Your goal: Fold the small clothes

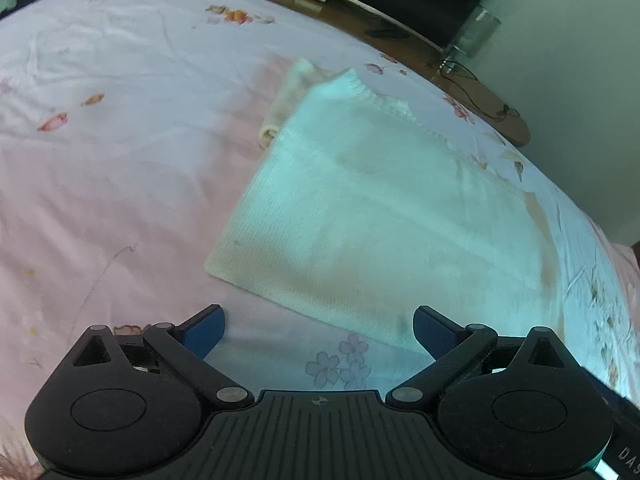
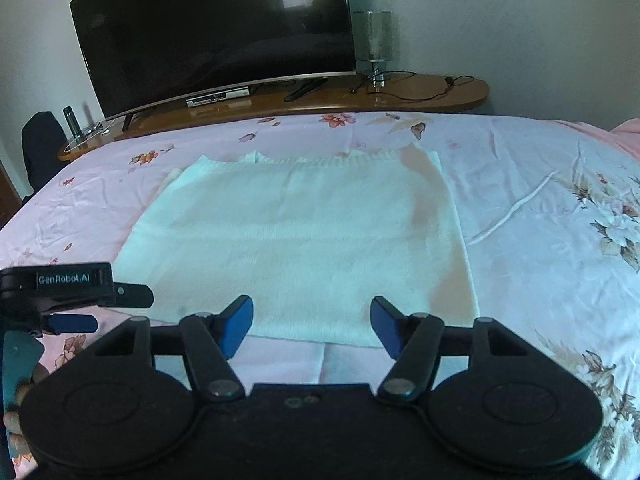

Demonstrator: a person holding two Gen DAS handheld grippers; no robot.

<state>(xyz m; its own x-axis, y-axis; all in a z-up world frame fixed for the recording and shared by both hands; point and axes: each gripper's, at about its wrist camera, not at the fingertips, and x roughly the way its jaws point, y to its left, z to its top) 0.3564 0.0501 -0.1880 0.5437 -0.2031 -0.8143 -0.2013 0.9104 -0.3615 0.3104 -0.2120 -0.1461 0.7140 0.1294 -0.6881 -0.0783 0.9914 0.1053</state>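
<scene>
Your left gripper (image 1: 320,330) hangs with its blue pads spread wide and nothing between them, just short of the near hem of the white knitted sweater (image 1: 360,208). Your right gripper (image 2: 312,326) is also parted, more narrowly, with its pads over the same near hem and gripping nothing. In the right wrist view the left gripper (image 2: 76,322) shows side-on at the left edge, beside the sweater's near left corner, with your fingers (image 2: 18,420) wrapped round its handle.

The one sweater lies flat on the pink flowered bedsheet (image 2: 540,208), already folded to a rectangle, its ribbed collar at the far side. One sleeve (image 1: 286,100) pokes out from under the far left edge in the left wrist view.

Nothing lies between either gripper and the garment; the sheet around it is only creased.

Beyond the bed runs one long wooden shelf (image 2: 440,94). On it stand one dark television (image 2: 216,28), one flat set-top box (image 2: 218,98), one remote (image 2: 304,88), one glass-shaded lamp (image 2: 376,40) with a black cable (image 2: 420,96) trailing to the right, and one dark bottle (image 2: 70,120) at the far left end. A dark chair back (image 2: 42,140) stands beside that end.
</scene>
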